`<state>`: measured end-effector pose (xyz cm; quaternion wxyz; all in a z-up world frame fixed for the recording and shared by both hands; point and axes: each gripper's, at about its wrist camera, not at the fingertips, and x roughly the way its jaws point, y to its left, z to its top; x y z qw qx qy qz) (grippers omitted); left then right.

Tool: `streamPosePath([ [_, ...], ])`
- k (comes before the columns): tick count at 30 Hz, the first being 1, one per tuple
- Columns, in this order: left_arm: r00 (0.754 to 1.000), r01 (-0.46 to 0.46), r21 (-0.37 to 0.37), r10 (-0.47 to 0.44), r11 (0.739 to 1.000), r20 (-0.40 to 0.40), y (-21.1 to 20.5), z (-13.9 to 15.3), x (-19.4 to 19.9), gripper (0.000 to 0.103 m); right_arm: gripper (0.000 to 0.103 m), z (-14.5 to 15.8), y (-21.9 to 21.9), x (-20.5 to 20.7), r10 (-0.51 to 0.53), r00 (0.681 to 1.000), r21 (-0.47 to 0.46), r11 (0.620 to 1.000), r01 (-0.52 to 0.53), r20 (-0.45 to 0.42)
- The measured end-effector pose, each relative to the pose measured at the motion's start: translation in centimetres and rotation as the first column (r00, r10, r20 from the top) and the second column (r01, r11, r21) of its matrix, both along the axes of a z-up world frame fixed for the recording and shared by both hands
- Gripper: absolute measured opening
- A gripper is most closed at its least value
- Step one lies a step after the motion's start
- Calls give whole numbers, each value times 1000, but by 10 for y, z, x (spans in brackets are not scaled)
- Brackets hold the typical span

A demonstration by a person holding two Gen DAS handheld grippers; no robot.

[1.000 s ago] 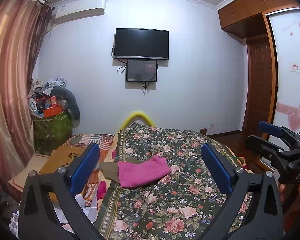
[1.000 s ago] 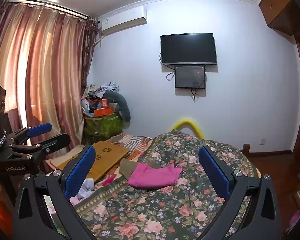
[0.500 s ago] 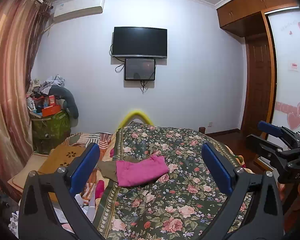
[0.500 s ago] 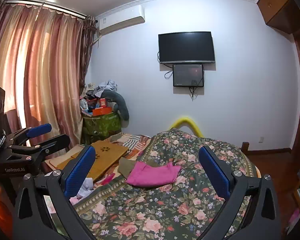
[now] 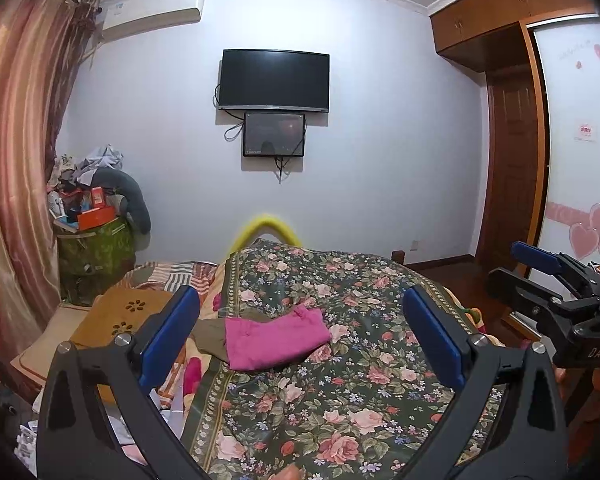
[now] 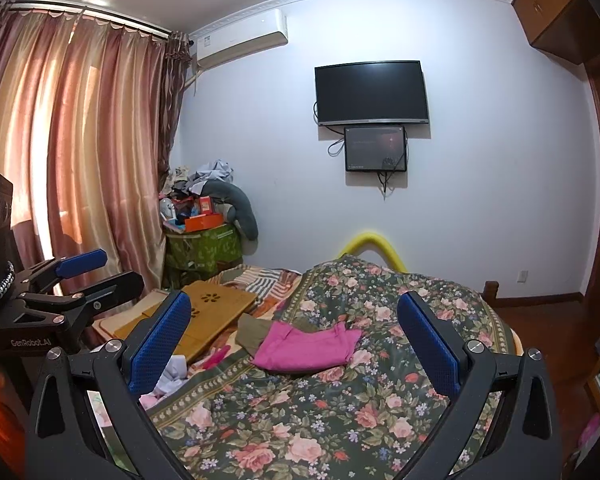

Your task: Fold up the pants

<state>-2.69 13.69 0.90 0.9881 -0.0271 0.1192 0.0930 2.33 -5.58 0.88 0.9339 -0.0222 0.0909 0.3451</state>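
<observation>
Pants: because they lie as a compact pink slab with squared edges, the pink pants [image 5: 274, 338] look folded already, and they sit on the far-left part of the flowered bedspread [image 5: 340, 400], probably set aside to keep the near cloth free.
Olive garment: an olive garment [image 5: 208, 338] pokes out from under the left edge of the pink one, touching it; whether it is a second pair of pants I cannot tell.
Left tool: the left tool [image 5: 300, 336] is held above the near end of the bed with its blue pads wide apart and nothing between them, which suits a pause rather than a grasp.
Right tool: the right tool [image 6: 294, 338] hangs level with it on the other side, likewise spread and holding nothing.
Aim: both cameras frame the pink fold between their fingers, so I judge the person is either checking a finished fold or lining up a reach.
Bedside clutter: a wooden lap tray [image 6: 216, 308] lies left of the bed, well clear of the work.
</observation>
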Motion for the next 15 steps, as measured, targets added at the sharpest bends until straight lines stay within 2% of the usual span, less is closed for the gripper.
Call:
streamPosePath([
  [15,1000,7,-7,-7,1000,-3,1,-2,1,103,103,-4,2,1,-8,1000,-3,1000,8,-13],
])
